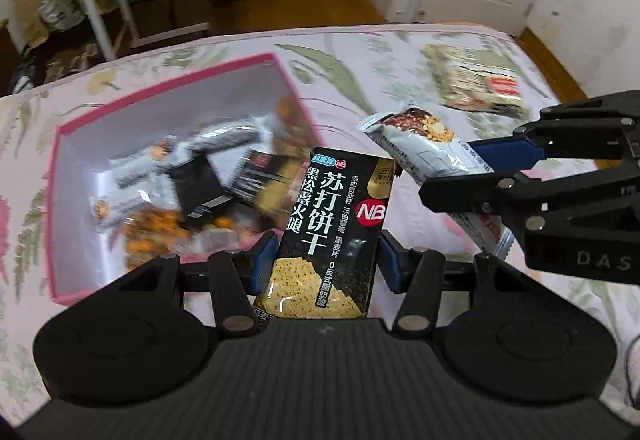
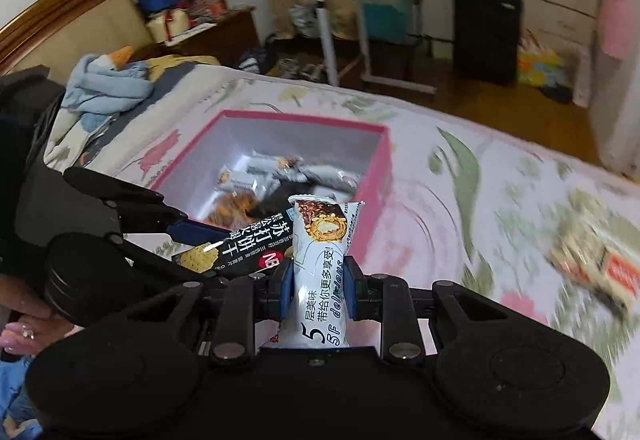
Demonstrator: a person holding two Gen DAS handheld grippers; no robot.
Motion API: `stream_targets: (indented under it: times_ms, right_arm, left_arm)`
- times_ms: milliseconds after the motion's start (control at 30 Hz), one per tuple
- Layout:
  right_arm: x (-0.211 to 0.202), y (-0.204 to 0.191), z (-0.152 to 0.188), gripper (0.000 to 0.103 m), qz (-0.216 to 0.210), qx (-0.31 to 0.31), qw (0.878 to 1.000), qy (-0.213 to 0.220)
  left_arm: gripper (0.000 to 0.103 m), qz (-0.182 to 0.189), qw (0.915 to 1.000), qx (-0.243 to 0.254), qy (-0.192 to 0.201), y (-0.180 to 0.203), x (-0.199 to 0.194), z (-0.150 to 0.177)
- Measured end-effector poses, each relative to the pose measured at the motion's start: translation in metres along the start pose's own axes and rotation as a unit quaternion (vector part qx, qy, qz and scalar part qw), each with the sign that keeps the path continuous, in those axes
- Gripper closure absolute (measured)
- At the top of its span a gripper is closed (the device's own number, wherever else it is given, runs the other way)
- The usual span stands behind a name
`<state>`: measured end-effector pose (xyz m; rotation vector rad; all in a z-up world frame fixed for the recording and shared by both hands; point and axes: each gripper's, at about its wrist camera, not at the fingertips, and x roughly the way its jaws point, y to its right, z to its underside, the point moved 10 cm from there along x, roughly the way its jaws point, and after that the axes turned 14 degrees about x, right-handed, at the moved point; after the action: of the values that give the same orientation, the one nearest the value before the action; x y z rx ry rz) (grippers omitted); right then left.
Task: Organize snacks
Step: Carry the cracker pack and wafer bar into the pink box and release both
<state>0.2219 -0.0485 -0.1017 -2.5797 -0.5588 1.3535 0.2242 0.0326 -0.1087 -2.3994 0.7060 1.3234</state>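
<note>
The left gripper [image 1: 326, 260] is clamped on a black cracker packet [image 1: 334, 232], held upright just beside the pink box [image 1: 180, 80] on the floral bedspread [image 1: 360, 52]; the right gripper [image 2: 318, 290], angled in from the right, pinches a white wafer bar [image 2: 322, 272] near the box's rim; another snack pack [image 2: 592, 268] lies well apart on the bedspread
</note>
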Motion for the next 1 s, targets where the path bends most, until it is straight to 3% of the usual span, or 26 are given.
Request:
stream_targets:
  times_ms: [167, 333, 533, 667, 867, 1000]
  right_arm:
    - [0.034, -0.008, -0.024, 0.073, -0.033, -0.019, 0.999, 0.013]
    - [0.060, -0.006, -0.034, 0.073, -0.062, 0.022, 0.997, 0.036]
    - [0.093, 0.000, -0.042, 0.069, -0.078, 0.061, 0.995, 0.029]
    - [0.101, 0.011, -0.044, 0.045, -0.110, 0.108, 0.988, 0.004]
    - [0.063, 0.030, -0.042, 0.045, -0.102, 0.100, 0.989, 0.034]
    - [0.025, 0.053, -0.041, 0.045, -0.065, 0.081, 0.993, 0.050]
  left_arm:
    - [0.051, -0.031, 0.9987, -0.037, 0.014, -0.040, 0.005, -0.008]
    - [0.051, -0.071, 0.9937, -0.082, 0.029, -0.076, 0.020, -0.017]
    - [0.048, -0.121, 0.9866, -0.110, -0.009, -0.095, 0.044, -0.018]
    - [0.037, -0.106, 0.9843, -0.141, -0.004, -0.101, 0.043, -0.014]
    - [0.037, -0.071, 0.9907, -0.116, 0.002, -0.078, 0.033, -0.016]
    - [0.037, -0.039, 0.9955, -0.086, 0.008, -0.050, 0.026, -0.025]
